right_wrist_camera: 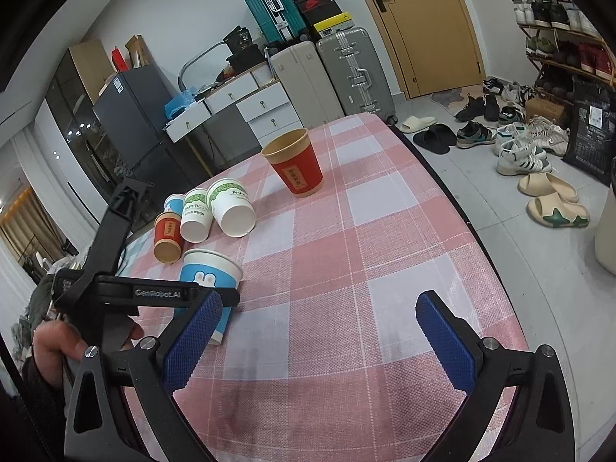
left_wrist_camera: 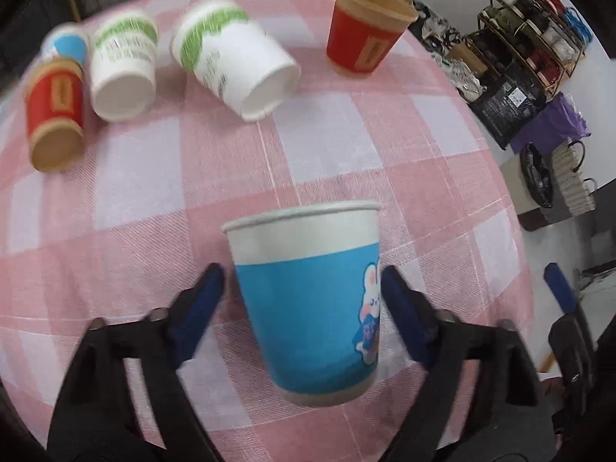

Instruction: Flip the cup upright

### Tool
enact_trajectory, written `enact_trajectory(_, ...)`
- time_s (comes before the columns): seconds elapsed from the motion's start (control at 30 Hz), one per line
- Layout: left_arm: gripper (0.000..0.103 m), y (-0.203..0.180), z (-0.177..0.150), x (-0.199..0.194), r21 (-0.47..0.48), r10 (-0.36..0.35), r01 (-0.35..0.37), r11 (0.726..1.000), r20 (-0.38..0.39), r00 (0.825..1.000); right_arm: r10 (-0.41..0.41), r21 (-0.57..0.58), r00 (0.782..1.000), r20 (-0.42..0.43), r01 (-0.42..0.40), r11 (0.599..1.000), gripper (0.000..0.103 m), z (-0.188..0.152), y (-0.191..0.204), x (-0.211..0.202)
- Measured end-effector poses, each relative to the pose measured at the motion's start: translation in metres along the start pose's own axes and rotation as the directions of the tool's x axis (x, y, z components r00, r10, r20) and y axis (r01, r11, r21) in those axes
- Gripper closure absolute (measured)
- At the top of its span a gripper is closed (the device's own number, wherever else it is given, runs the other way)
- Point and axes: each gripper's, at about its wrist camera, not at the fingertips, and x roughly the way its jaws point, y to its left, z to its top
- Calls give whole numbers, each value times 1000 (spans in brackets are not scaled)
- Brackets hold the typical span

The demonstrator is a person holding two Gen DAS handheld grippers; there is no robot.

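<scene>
Left gripper (left_wrist_camera: 302, 288): jaws set wide, one blue pad on either side of the blue cup (left_wrist_camera: 308, 300). The right pad lies at the cup wall; a narrow gap shows at the left pad, so firm contact cannot be confirmed. The cup sits between the jaws mouth-up, slightly tilted; whether its base meets the checked tablecloth (left_wrist_camera: 346, 134) cannot be told.

Ahead of these jaws: a white-and-green cup (left_wrist_camera: 235, 57) on its side, a second one (left_wrist_camera: 123, 67) to its left, then a red cup (left_wrist_camera: 56, 113) and a small blue cup (left_wrist_camera: 67, 44), all lying down. Ahead and right, an upright red cup (left_wrist_camera: 365, 30).

Right gripper (right_wrist_camera: 321, 331): jaws wide apart, nothing between them, with the blue cup just outside its left pad.
</scene>
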Motion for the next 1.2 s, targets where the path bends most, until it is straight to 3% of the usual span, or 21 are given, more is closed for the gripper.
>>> enact_trajectory(0.1, 45, 3, 6, 3, -2, -24, 24, 1000, 0, 1000, 3, 3, 1000, -2, -3, 1000, 0, 0, 2, -2)
enact_trajectory(0.17, 46, 6, 7, 3, -22, -87, 86, 996, -19, 996, 6, 2, 1000, 6, -6, 1000, 0, 0, 4, -7)
enact_trajectory(0.27, 47, 6, 4, -15, 1, -81, 81, 997, 14, 997, 7, -12, 1000, 24, -7, 1000, 0, 0, 12, -17)
enact_trajectory(0.5, 47, 18, -25, -115, 46, -58, 52, 998, 153, 986, 30, -50, 998, 52, -27, 998, 0, -2, 45, -38)
enact_trajectory(0.7, 47, 57, -72, -221, 73, -63, 51, 996, 171, 983, 27, -96, 996, 83, -19, 995, 0, -4, 74, -59)
enact_trajectory(0.83, 46, 88, -109, -258, 37, -74, 69, 997, 169, 983, 36, -116, 996, 85, -26, 993, 0, -10, 92, -68)
enact_trajectory(1.0, 46, 111, -159, -249, 7, -61, 61, 998, 116, 991, 36, -156, 997, 74, -24, 987, 0, -20, 111, -69)
enact_trajectory(1.2, 46, 118, -182, -168, -34, -48, 48, 998, 2, 999, 32, -176, 998, 48, -23, 984, 0, -29, 121, -62)
